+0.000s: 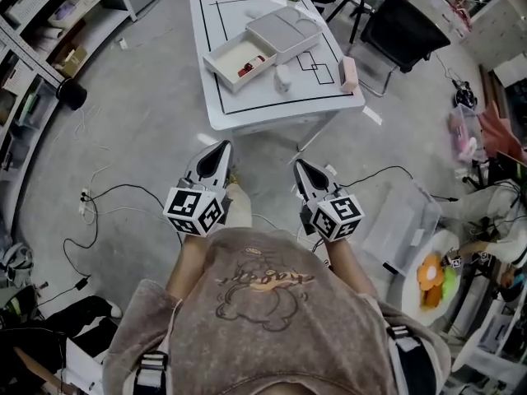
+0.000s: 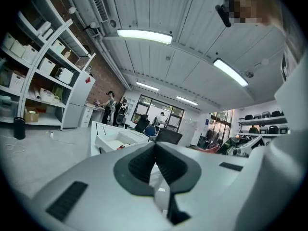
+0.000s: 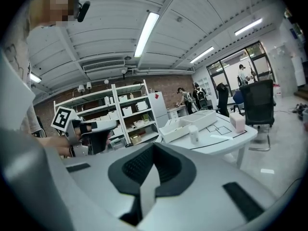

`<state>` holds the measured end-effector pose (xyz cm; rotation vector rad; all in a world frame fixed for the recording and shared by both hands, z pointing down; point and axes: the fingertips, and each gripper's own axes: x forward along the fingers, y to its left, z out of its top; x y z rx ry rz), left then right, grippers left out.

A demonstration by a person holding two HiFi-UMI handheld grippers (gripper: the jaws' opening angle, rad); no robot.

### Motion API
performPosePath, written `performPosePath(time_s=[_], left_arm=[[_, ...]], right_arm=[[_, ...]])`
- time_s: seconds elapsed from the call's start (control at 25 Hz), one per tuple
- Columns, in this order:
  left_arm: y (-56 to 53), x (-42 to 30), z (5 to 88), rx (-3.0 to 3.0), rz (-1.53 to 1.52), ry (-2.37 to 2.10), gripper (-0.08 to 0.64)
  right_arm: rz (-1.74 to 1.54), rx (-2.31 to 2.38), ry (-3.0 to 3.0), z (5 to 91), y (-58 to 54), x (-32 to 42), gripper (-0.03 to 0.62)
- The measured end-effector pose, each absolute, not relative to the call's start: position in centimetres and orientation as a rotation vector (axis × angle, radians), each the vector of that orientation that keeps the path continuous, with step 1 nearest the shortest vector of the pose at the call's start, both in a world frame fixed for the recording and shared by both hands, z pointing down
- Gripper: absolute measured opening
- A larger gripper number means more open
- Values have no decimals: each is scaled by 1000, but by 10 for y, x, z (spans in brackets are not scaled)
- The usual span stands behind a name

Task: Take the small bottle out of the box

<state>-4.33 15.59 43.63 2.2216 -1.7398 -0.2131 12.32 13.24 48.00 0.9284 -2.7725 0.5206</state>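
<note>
Nearest me, both tools are idle. The left gripper (image 1: 220, 148) has its jaws pressed together with nothing between them, and the right gripper (image 1: 300, 166) is the same, closed on air. Both point toward the white table (image 1: 247, 109) and hang on my side of it, well apart from its near edge, with bare concrete floor (image 1: 148, 138) between.

On the table's far half sits the grey box (image 1: 284, 30), and its drawer (image 1: 216, 74) is pulled out toward the table's left side. A small red thing (image 1: 252, 64) lies inside that drawer. From here it is too small for me to tell whether it is a bottle. A small white bottle (image 1: 282, 77) stands upright near the middle of the table, just beside the drawer and outside it. A pink block (image 1: 348, 74) rests at the table's right edge, and a black office chair (image 1: 412, 23) stands beyond the table's far right corner.

My reading of progress: the drawer is open, so access is ready, but I hold nothing and am not yet within reach. If the red thing is the bottle meant, the whole job remains — close the gap to the table, open one gripper, pinch it, lift it clear of the drawer. If the white bottle is the one meant, it is already out
</note>
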Motion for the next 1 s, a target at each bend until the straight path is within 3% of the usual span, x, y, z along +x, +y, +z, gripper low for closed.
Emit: performPosePath(time_s=[1.0], left_arm=[[-75, -131, 423, 2325, -163, -1532, 8]], right_arm=[[516, 1153, -2688, 456, -72, 43, -2]])
